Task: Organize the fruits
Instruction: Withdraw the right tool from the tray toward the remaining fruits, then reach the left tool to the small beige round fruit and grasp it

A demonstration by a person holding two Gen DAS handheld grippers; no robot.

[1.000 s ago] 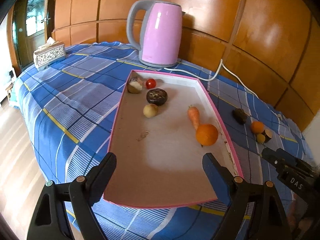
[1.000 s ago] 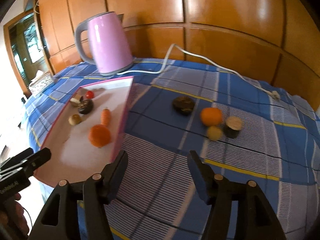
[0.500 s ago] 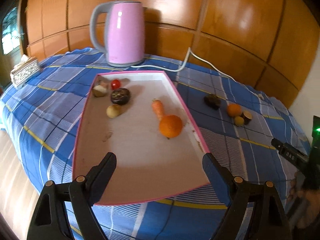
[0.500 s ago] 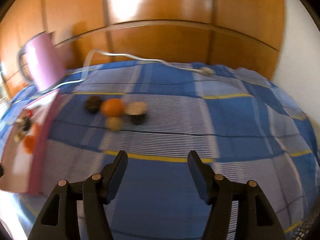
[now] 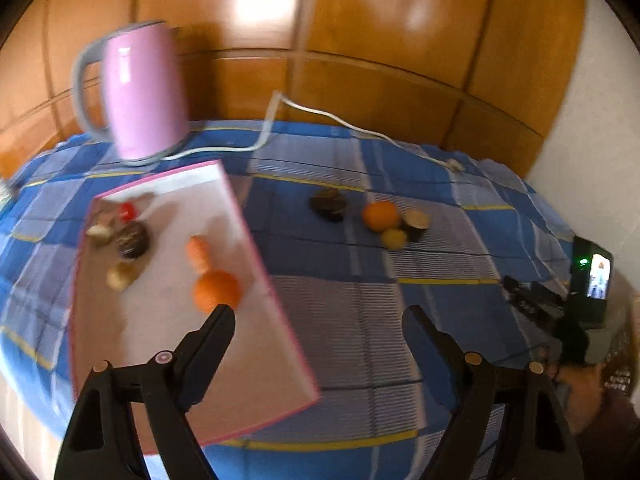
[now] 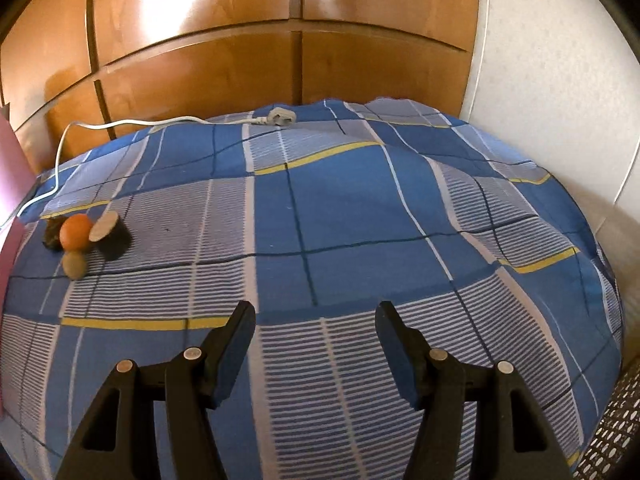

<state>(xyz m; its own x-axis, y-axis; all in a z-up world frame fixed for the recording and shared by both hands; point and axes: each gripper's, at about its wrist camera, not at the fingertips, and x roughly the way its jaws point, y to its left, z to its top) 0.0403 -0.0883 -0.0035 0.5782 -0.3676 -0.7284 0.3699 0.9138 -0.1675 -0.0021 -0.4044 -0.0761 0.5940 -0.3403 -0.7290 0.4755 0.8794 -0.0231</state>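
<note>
Far left of the empty jaws, the orange [image 6: 75, 232].

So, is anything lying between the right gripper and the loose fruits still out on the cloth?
Nothing visible: only bare checked cloth separates the right gripper from the cluster, the orange and its neighbours, which sits well off to its left.

1. The wall panels [image 6: 192, 60] were glossy varnished wood, throwing bright glare.
2. The checked cover [image 6: 360, 216] was matt woven cloth, slightly rumpled.
3. The pink kettle [image 5: 146, 92] looked smooth, with a soft sheen.
4. The tray [image 5: 168, 344], at nine o'clock, had a matt, paper-like floor.
5. The right tongs [image 6: 316, 320] looked like matt black plastic with metal rivets.
</note>
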